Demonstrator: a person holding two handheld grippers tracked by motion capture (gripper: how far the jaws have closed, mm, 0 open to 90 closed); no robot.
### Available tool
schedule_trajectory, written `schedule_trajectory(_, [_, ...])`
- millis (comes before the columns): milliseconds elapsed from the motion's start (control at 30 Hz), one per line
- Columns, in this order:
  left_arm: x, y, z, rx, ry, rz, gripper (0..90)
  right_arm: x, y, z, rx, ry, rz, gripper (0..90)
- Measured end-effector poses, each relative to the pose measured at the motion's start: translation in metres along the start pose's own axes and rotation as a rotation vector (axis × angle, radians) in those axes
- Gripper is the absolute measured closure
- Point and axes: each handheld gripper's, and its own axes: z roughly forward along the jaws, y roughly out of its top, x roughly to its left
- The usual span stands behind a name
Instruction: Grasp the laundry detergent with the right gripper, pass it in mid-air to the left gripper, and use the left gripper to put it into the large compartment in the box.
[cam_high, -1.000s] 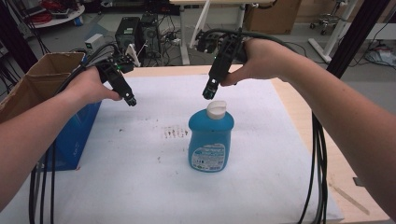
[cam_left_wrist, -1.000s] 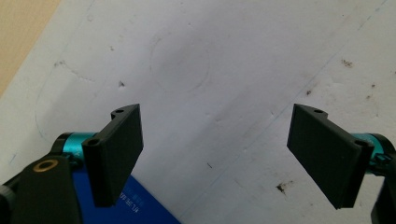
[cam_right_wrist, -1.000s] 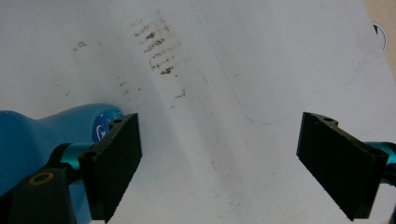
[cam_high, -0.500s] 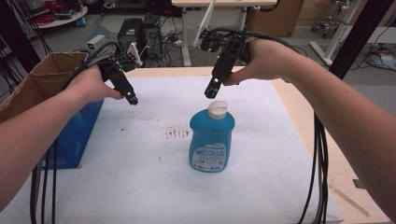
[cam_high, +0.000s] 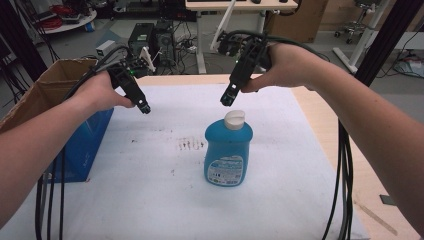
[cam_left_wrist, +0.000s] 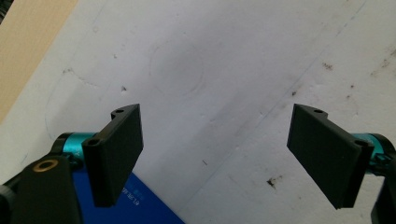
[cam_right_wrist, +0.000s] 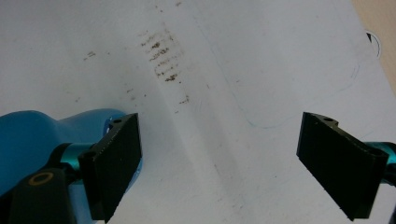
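My right gripper (cam_high: 227, 99) hangs spread just above the bottle (cam_high: 228, 150); left gripper (cam_high: 143, 107) spread too, w/ nothing held. Bottle's prob heavy, slick plastic, so grab its neck under the cap (cam_high: 234, 119).

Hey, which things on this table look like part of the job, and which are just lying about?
Likely in the job:
bottle
right gripper, open above it
left gripper, open

Lying about:
cardboard box
blue box
white sheet

We note the left gripper (cam_high: 144, 107) raised at ten o'clock, jaws wide apart. The right gripper (cam_high: 226, 98) hangs at twelve o'clock, jaws likewise spread, pointing down.
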Motion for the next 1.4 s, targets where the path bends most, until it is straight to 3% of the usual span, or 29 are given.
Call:
schedule_trajectory(167, [0.002,-0.001,-0.001,-0.006,-0.002,-0.006,18.5,0.000,-0.003,-0.005,-0.012,0.000,0.009,13.2])
schedule_trajectory(500, [0.001,-0.001,-0.002,-0.011,-0.004,0.000,18.5,-0.003,-0.020,-0.027,-0.098,0.016,0.018,13.2])
schedule_trajectory(567, [0.000,-0.001,-0.002,-0.012,-0.004,0.003,18.5,-0.005,-0.039,-0.043,-0.168,0.032,0.027,13.2])
schedule_trajectory(833, [-0.001,-0.001,-0.006,-0.016,-0.007,0.012,18.5,-0.002,-0.063,-0.054,-0.256,0.066,0.016,13.2])
schedule_trajectory(867, [-0.003,-0.001,-0.007,-0.019,-0.005,0.015,18.5,0.001,-0.076,-0.056,-0.292,0.080,0.005,13.2])
schedule_trajectory(1167, [-0.003,-0.002,-0.009,-0.014,-0.008,0.025,18.5,0.011,-0.103,-0.054,-0.352,0.117,-0.007,13.2])
schedule_trajectory(1400, [-0.005,0.000,-0.010,-0.021,-0.012,0.043,18.5,0.023,-0.125,-0.037,-0.395,0.169,-0.028,13.2])
